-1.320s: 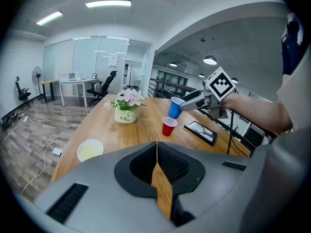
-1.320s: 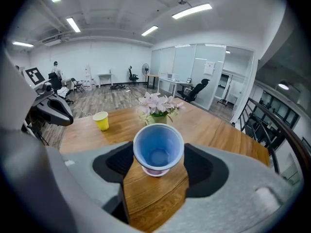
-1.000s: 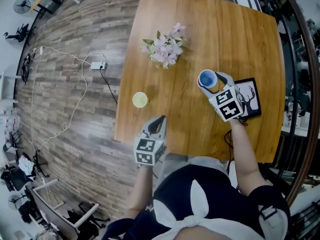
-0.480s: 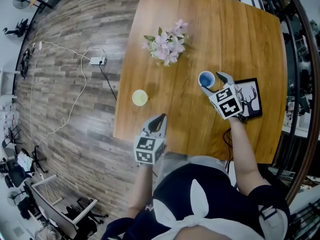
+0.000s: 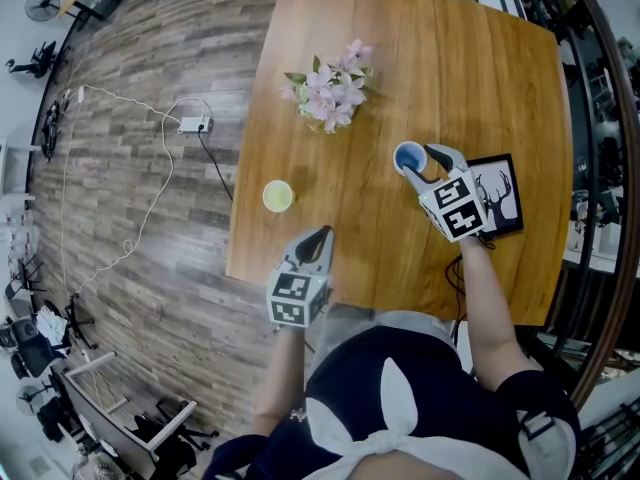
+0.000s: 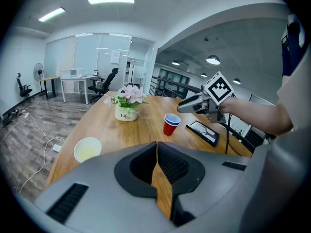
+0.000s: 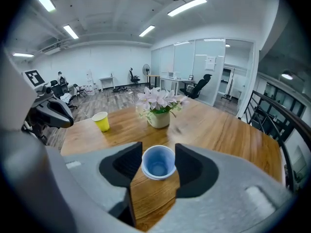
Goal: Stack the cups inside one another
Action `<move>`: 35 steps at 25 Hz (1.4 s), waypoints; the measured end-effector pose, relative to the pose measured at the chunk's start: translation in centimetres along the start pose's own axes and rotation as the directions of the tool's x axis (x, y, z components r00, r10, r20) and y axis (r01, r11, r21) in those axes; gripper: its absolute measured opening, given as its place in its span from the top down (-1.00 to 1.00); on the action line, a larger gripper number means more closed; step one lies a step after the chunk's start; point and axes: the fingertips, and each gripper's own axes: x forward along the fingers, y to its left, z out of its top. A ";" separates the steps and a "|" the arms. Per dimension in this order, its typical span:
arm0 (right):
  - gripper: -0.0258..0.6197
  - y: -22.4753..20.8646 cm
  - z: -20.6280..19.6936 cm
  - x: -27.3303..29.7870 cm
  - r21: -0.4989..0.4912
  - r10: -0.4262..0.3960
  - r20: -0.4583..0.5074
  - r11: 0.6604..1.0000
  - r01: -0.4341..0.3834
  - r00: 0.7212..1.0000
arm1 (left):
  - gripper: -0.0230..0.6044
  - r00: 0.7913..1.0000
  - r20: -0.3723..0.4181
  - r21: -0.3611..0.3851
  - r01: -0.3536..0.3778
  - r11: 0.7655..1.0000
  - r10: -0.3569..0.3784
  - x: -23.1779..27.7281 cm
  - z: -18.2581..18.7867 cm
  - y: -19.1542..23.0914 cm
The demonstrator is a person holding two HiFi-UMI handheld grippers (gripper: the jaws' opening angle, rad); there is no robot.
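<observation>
A wooden table (image 5: 420, 48) seen from above, its left edge beside a plank floor. The right gripper (image 5: 418, 158) has just been closing its jaws and now clasps a blue cup (image 7: 158, 162), both pads touching its rim; the left gripper view shows this cup nested in a red cup (image 6: 170, 128), standing upright right of the table's middle. A black picture frame (image 5: 503, 196) lies just beside that gripper, near the right edge. The left gripper (image 5: 320, 236) is clenched on nothing, its tip over the near edge. A yellow cup (image 5: 278, 196) stands upright close to the left edge, well apart from the blue one, with bare wood between them. A pot of pink flowers (image 5: 325, 90) sits farther back.
</observation>
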 end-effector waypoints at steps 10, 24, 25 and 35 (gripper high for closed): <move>0.92 -0.5 0.6 -1.7 -0.010 -0.008 0.088 1.000 0.008 0.996 | 0.85 0.999 0.032 0.013 -0.037 0.999 0.037 -0.5 1.3 0.8; 0.92 2.5 0.3 -2.9 -0.040 0.089 0.135 0.996 -0.085 0.987 | 0.85 0.985 0.116 0.000 -0.128 0.992 0.127 -0.8 3.6 3.1; 0.92 2.9 0.3 -2.8 -0.037 0.090 0.135 0.996 -0.086 0.987 | 0.85 0.984 0.121 0.000 -0.131 0.991 0.130 -1.0 3.6 3.5; 0.92 6.5 1.5 -1.2 0.009 0.055 0.116 0.998 -0.056 0.992 | 0.16 0.979 0.137 0.016 -0.153 0.988 0.150 -2.0 4.2 9.6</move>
